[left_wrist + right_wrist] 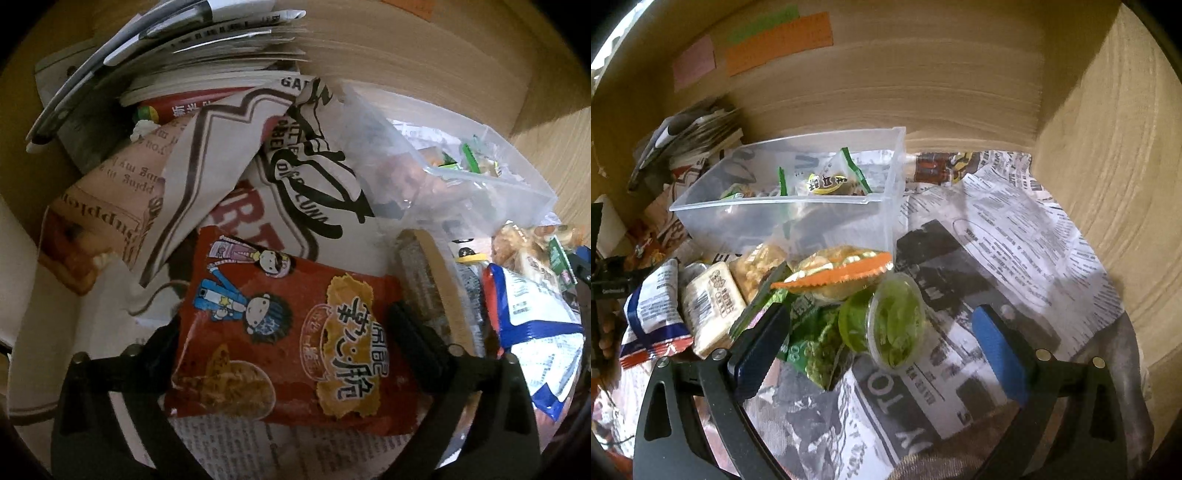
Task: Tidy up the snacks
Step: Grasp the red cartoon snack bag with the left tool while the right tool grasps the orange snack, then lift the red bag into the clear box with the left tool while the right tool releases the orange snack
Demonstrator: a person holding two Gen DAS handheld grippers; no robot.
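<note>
In the left wrist view my left gripper [284, 332] is closed on a red noodle-snack packet [288, 339] with cartoon figures; both fingers press its sides and it sits above the newspaper. A clear plastic bin [480, 173] with a few small packets stands to the right. In the right wrist view my right gripper [882, 343] is open around a green jelly cup [894, 325] lying on its side. A green pea packet [812, 350] and an orange-edged packet [838, 273] lie beside it. The bin [798, 218] stands just behind.
Newspaper [997, 240] covers the surface. A blue-white packet [653, 306] and a cream cracker packet [709, 302] lie at left. A stack of books and papers [184, 55] stands at the back left. Wooden walls [1108, 166] close the back and right.
</note>
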